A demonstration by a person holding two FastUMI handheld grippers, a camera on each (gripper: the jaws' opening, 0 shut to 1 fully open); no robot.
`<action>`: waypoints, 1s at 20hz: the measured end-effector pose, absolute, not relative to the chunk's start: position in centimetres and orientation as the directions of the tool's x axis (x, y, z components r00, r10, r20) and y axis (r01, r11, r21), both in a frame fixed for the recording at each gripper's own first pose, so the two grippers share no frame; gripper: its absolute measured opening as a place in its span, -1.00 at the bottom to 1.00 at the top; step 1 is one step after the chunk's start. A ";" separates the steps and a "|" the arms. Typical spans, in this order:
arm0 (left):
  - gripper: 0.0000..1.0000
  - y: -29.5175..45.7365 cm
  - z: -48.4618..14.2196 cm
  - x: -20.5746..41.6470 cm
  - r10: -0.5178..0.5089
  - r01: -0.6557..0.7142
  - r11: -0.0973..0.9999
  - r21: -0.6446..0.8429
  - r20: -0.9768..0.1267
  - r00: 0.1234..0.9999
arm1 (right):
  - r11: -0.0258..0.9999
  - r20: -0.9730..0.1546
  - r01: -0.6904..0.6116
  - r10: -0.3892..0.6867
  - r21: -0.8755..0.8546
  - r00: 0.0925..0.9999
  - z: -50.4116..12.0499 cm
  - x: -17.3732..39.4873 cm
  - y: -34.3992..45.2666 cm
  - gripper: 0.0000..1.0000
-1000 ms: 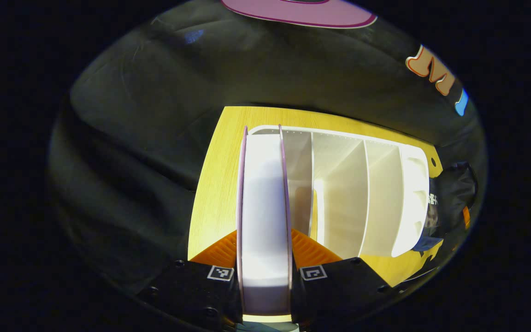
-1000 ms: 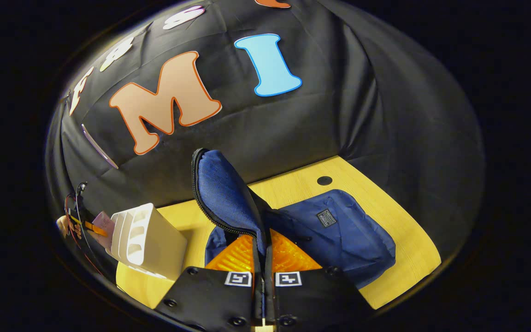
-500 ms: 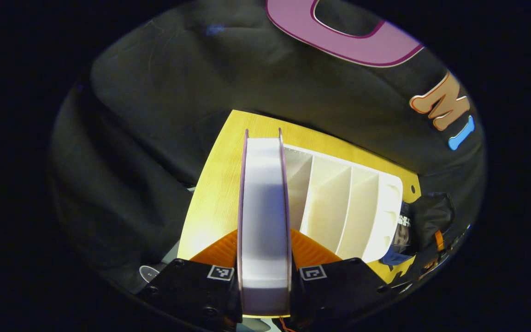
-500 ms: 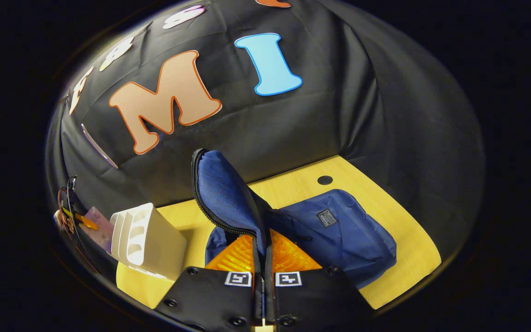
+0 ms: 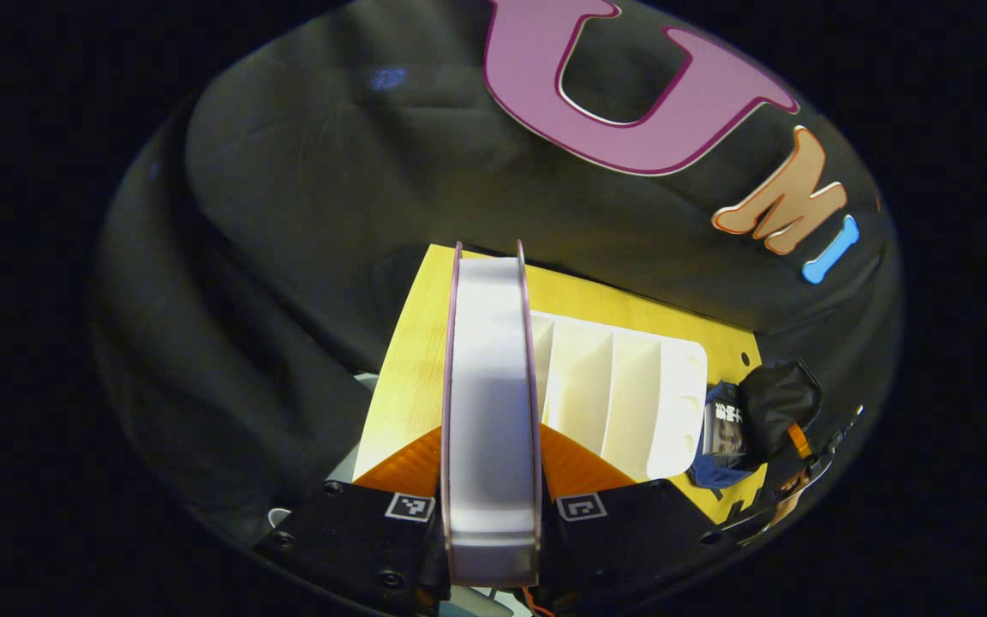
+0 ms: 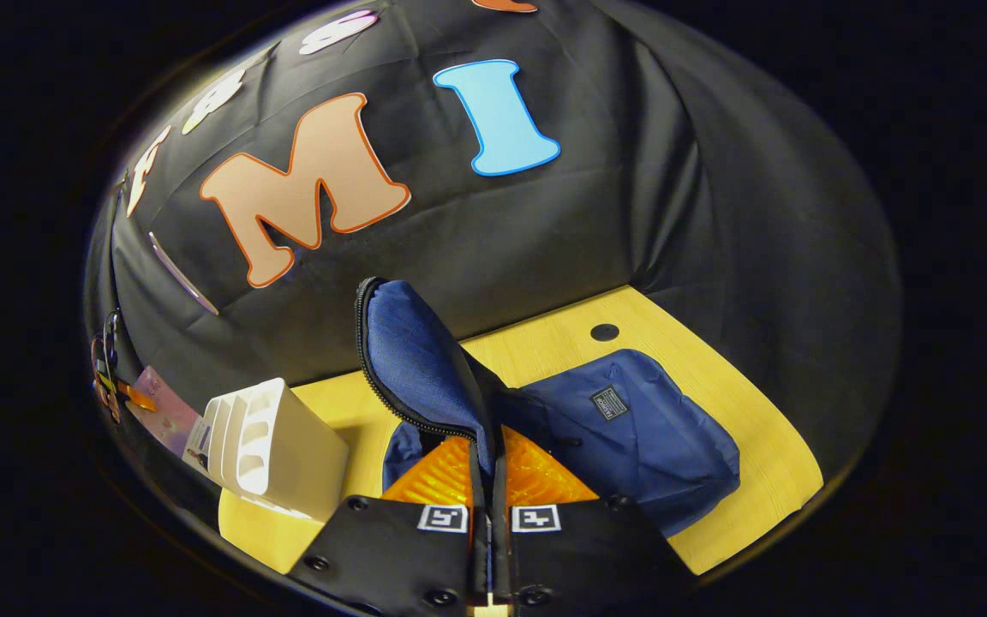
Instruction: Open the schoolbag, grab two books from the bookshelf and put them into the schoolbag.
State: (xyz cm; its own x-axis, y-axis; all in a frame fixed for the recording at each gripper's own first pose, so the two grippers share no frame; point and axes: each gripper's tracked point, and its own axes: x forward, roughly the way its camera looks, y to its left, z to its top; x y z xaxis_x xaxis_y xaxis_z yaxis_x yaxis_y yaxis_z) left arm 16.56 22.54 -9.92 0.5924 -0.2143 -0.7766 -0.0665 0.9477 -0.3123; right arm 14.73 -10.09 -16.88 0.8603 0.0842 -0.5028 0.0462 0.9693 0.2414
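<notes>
Left tongs (image 5: 491, 480) clamped on a thick white-paged book with purple covers (image 5: 491, 403), held edge-on and raised above the yellow wooden table (image 5: 412, 377), just left of the white plastic slotted bookshelf (image 5: 622, 394). Right tongs (image 6: 489, 480) pinched narrow on the upright zip-edged flap (image 6: 412, 351) of the dark blue fabric schoolbag (image 6: 639, 428), lying on the table right of the bookshelf (image 6: 275, 446). Book (image 6: 164, 410) seen far left, aloft beside the bookshelf.

The right claw (image 6: 490, 467) pinches the schoolbag's raised flap (image 6: 412, 360), both fingers pressed on its zipper edge. The blue schoolbag (image 6: 631, 437) lies on the yellow tabletop (image 6: 768, 480) at four o'clock. The white bookshelf (image 6: 266, 446) stands at eight o'clock, a pink book (image 6: 161, 411) just beyond it.
</notes>
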 end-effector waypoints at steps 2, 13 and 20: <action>-0.26 22.2 -9.0 15.8 -0.231 -0.048 0.945 -0.324 -0.764 0.602 | 0.970 -0.504 0.044 0.085 0.238 0.859 -17.0 14.7 -10.0 -0.90; -0.28 18.3 -6.0 14.1 -0.427 -0.082 0.761 -0.643 -0.593 0.682 | 0.970 -0.511 0.054 0.077 0.237 0.856 -17.0 14.7 -10.1 -0.90; -0.28 14.0 -5.3 14.5 -0.531 -0.060 0.610 -0.790 -0.463 0.710 | 0.972 -0.517 0.053 0.076 0.229 0.852 -16.9 14.6 -10.1 -0.90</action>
State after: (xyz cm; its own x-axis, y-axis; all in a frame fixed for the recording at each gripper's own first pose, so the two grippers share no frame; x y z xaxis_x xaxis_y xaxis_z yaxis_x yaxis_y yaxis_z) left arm 14.50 13.98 -5.28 0.7098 -0.5308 -0.4631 -0.0599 0.6096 -0.7904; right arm 14.58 -10.10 -16.91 0.8525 0.0755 -0.5173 0.0529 0.9720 0.2290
